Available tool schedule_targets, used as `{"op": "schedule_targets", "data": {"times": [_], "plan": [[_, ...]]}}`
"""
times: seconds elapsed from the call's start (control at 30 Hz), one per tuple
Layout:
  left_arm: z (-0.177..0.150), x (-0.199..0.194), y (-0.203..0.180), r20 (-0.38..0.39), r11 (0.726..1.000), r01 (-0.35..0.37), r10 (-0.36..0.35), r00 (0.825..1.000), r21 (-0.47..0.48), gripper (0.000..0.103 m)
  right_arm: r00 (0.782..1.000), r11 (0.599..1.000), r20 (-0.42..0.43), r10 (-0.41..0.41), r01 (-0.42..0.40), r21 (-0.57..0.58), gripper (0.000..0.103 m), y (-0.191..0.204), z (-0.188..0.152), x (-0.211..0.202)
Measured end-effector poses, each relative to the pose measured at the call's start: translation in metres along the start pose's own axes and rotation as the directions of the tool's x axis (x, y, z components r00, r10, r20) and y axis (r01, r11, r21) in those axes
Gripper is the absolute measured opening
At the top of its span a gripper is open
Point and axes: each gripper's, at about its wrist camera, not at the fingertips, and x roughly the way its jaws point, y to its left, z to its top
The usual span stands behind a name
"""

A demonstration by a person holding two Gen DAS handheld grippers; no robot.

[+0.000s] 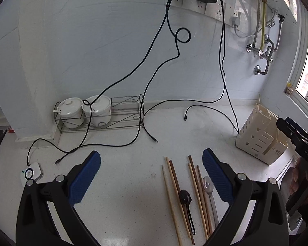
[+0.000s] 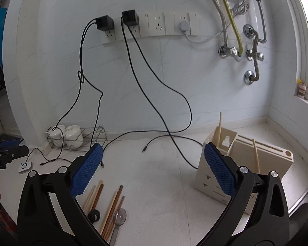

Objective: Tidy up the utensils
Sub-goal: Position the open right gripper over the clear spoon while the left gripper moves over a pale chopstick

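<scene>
Wooden chopsticks (image 1: 175, 192), a black spoon (image 1: 185, 196) and a clear plastic spoon (image 1: 207, 184) are laid together on the white speckled surface (image 1: 133, 176), well apart from the cream plastic utensil holder (image 1: 256, 139) by the white tiled wall (image 1: 92, 51). Both the left gripper (image 1: 152, 176) and the right gripper (image 2: 153, 172) are held wide apart, empty.
</scene>
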Motion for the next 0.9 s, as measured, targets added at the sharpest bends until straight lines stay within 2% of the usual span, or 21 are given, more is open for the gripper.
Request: {"op": "schedule_targets", "data": {"times": [0.13,0.27,0.4,0.53,0.67,0.7,0.73,0.9], "plan": [[-0.015,0.017,0.003,-0.080,1.000,0.014,-0.016,0.997,-0.026,0.098,0.992,0.999,-0.118,0.040,-0.035,0.038,0.094,0.006,-0.019,0.017],[-0.031,0.035,0.000,-0.144,0.999,0.022,-0.027,0.989,-0.038,0.098,0.963,0.998,-0.261,0.061,-0.051,0.045,0.073,0.015,-0.041,0.041],[-0.044,0.051,-0.001,-0.210,0.996,0.042,-0.057,0.976,-0.073,0.096,0.934,0.998,-0.353,0.056,-0.037,0.060,0.068,0.016,-0.065,0.054],[-0.058,0.069,-0.002,-0.283,0.995,0.010,-0.037,0.958,-0.095,0.086,0.903,0.997,-0.426,0.062,-0.036,0.069,0.059,0.016,-0.086,0.065],[-0.072,0.083,0.000,-0.326,0.993,-0.013,-0.027,0.945,-0.119,0.071,0.869,0.995,-0.486,0.094,-0.066,0.075,0.049,0.015,-0.102,0.074],[-0.076,0.086,0.001,-0.337,0.992,-0.017,-0.026,0.941,-0.125,0.071,0.859,0.994,-0.501,0.105,-0.075,0.080,0.042,0.015,-0.106,0.077],[-0.080,0.089,0.002,-0.349,0.991,-0.016,-0.032,0.937,-0.134,0.070,0.848,0.993,-0.517,0.112,-0.078,0.088,0.040,0.015,-0.110,0.079],[-0.094,0.101,-0.003,-0.392,0.991,-0.005,-0.049,0.919,-0.136,0.070,0.810,0.991,-0.571,0.132,-0.090,0.101,0.037,0.016,-0.125,0.087]]}}
